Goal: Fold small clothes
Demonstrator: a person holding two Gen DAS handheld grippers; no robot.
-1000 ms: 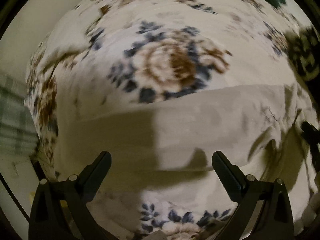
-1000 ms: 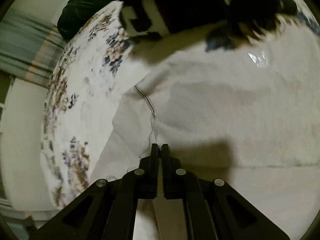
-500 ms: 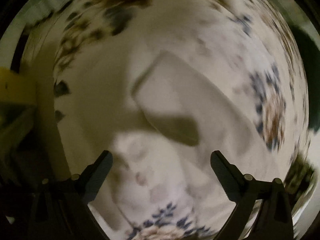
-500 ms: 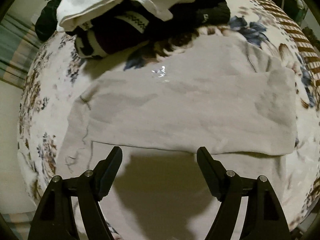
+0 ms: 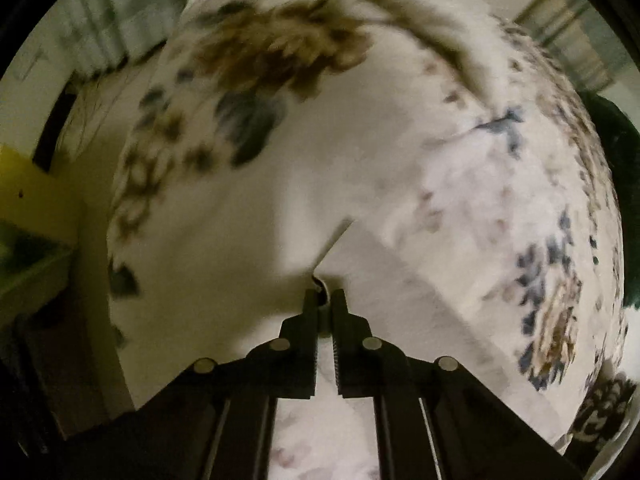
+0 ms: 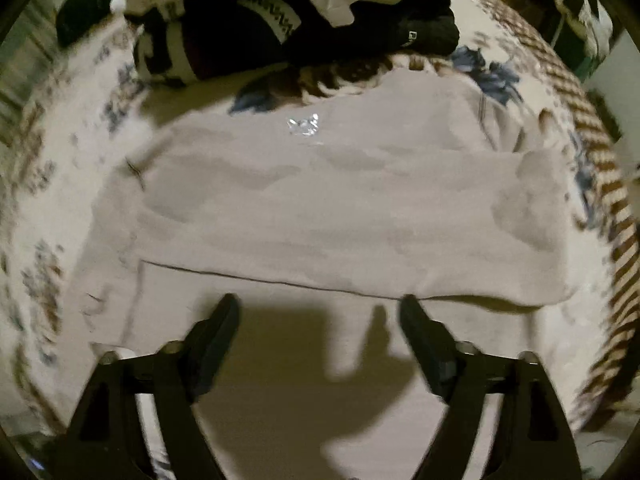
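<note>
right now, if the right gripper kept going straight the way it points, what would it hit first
Most likely the beige garment lying flat on the floral blanket: the open right gripper points down at its near part, though how far off is unclear.

L clamped, R wide open.
left gripper (image 5: 325,295) pointing steeply down, jaws just closed; right gripper (image 6: 320,312) also pointing down, jaws just spread, nothing between.

My left gripper (image 5: 324,296), jaws just closed, pinches the corner of a pale beige cloth garment (image 5: 400,280) (blurred) on a floral-patterned white bedspread (image 5: 248,184).
</note>
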